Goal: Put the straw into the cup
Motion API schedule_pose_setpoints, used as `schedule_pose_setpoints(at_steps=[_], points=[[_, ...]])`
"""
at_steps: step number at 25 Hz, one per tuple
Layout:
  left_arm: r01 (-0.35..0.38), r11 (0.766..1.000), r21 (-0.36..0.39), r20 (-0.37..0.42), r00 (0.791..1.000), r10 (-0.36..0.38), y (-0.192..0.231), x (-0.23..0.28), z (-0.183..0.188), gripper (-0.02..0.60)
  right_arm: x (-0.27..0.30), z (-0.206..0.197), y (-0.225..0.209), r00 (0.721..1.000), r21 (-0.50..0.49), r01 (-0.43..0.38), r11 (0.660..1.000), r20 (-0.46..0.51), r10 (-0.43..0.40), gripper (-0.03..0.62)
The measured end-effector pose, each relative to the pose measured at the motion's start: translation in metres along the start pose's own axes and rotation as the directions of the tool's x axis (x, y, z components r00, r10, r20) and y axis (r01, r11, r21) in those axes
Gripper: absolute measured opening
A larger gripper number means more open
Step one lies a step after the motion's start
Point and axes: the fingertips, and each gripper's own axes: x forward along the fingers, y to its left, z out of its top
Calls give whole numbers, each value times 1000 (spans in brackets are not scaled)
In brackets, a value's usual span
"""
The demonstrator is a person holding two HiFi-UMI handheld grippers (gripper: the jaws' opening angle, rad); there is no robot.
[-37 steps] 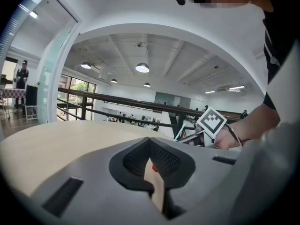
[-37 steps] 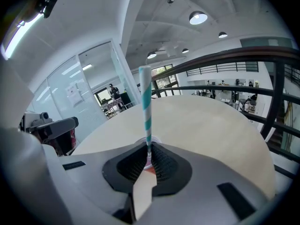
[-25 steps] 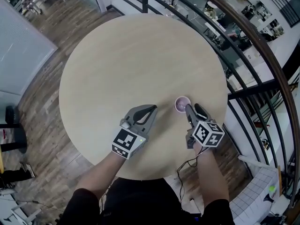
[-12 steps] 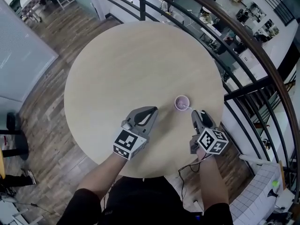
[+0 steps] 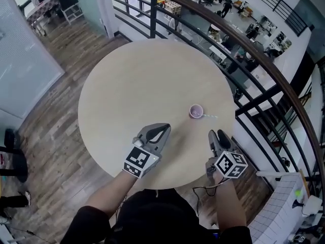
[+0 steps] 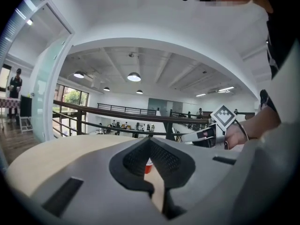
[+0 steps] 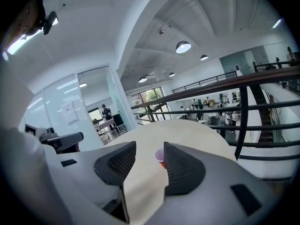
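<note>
On the round pale table (image 5: 142, 75), towards its right edge, stands a small pink cup (image 5: 196, 111), upright, with the straw (image 5: 208, 116) in it; the straw leans out over the rim towards the dark railing (image 5: 244, 39) that curves round behind the table. Both grippers hang over the near edge of the table, well apart from each other and clear of the cup. The left gripper (image 5: 163, 129) lies to the left of the cup and nearer the person, and in the left gripper view its fingers (image 6: 136, 161) meet at the tips with nothing caught between them; a sliver of the cup shows through the gap below the tips. The right gripper (image 5: 218, 135) sits below and slightly right of the cup, near the table's rim. In the right gripper view its fingers (image 7: 180, 165) stand wide apart and empty, and the cup shows between them, farther off on the table. Wooden floor (image 5: 51, 111) lies beneath.
</note>
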Motion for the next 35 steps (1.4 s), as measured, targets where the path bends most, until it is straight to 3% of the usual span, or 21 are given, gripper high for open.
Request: schedule_pose_setpoints(at_steps=[4,9,18,23,29,35], points=[[24,998,60,32,999,-26,-20,-36,22,5,-36,11,55,993,-54,-95,994,64,98,153],[35,996,77,38,999,-38,-40,-71,40,5,-75,23,105,976,-106,-175,979,115,186,112],[50,998,41,92,994,-53,-82,-107,82,5,-146,64,140,938,-142,-253,957,205,278,100],[53,996,67,121,991,-61,-107,-117,104,5,-177,75,151,918,-162,-292,943,230,324,81],[51,996,67,135,989,-60,-124,-127,115,5,-200,81,162,914,-297,-251,921,240,326,59],[30,996,87,103,994,-39,-132,-128,108,5,-207,77,157,911,-323,-230,918,261,320,26]])
